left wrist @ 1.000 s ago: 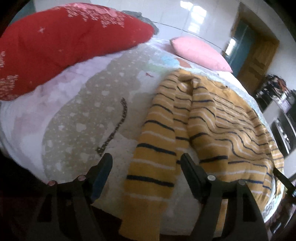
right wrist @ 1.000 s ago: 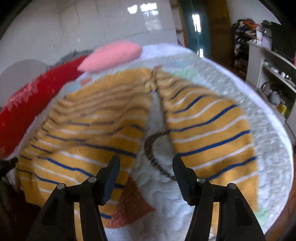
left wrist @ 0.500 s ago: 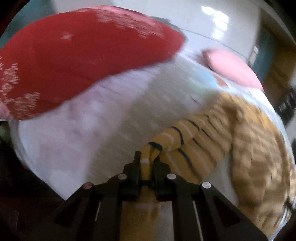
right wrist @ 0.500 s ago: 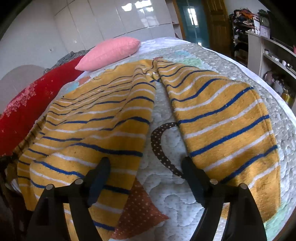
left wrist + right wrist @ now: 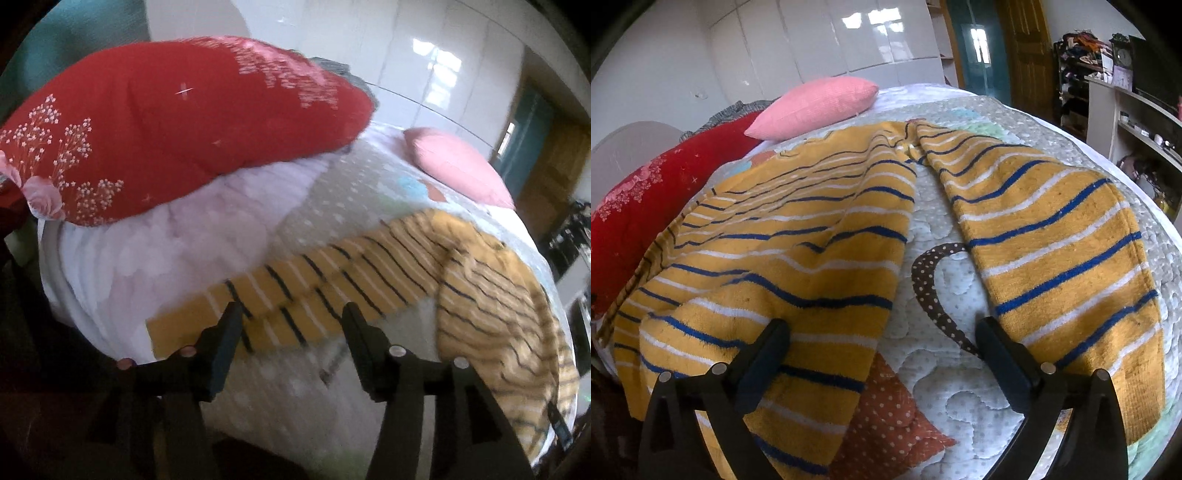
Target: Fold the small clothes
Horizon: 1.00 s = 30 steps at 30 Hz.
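We saw the striped garment (image 5: 820,236) spread flat on the bed (image 5: 960,373). Its sleeve (image 5: 295,291) ran sideways across the front of our left gripper (image 5: 291,321), whose jaws had just been opening, nothing between them. Our right gripper (image 5: 882,339) gaped widest, empty, over the bare gap between the garment's two parts.

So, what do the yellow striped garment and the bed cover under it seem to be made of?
The yellow garment with blue and white stripes looks like soft fleece or terry: its surface is fuzzy and matte, with a short raised pile. The pale dotted bed cover seems to be quilted cotton-like fabric: stitched wavy lines puff it up, and printed patches show. The exact fibres cannot be told.
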Available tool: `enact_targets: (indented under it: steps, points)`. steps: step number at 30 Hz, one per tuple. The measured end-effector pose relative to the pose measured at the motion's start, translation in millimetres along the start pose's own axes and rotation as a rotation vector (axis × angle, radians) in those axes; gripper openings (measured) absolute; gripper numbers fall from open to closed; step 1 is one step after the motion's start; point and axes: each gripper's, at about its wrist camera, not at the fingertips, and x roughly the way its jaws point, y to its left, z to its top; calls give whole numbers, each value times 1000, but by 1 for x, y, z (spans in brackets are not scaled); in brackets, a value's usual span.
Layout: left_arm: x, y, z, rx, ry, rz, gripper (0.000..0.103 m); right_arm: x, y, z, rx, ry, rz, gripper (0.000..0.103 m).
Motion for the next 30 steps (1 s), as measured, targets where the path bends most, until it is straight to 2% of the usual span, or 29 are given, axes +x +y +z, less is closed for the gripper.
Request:
enact_targets:
  steps: [1, 3, 8, 11, 13, 14, 16, 19, 22, 24, 26, 30]
  points:
    - [-5, -5, -4, 11, -9, -8, 66, 0, 0, 0, -6, 2, 3, 102]
    - [-17, -19, -12, 38, -36, -15, 69, 0, -1, 0, -4, 3, 9, 102]
    - [-42, -60, -26, 142, -111, -20, 73, 0, 2, -3, -32, -2, -8, 102]
    - [-61, -83, -32, 209, -201, -18, 83, 0, 3, -4, -40, -12, -13, 102]
    - [-76, -97, -37, 232, -289, -9, 100, 0, 3, -5, -42, -19, -14, 102]
    - [-82, -100, -39, 239, -326, -10, 103, 0, 4, -5, -42, -25, -16, 103]
    - [-88, -109, -40, 258, -371, -15, 103, 0, 4, -6, -41, -34, -16, 103]
    - [-84, -120, -36, 265, -328, -35, 103, 0, 3, -5, -30, -31, -17, 102]
    - [-73, -124, -36, 248, -230, -35, 103, 1, 6, -5, -36, -30, -34, 102]
    - [-64, -125, -40, 235, -175, -64, 103, 0, 5, -7, -22, -47, -35, 102]
    - [-62, -124, -46, 231, -159, -78, 103, -1, 6, -9, -23, -67, -40, 102]
    - [-59, -129, -59, 272, -161, -56, 103, -1, 7, -11, -24, -82, -46, 102]
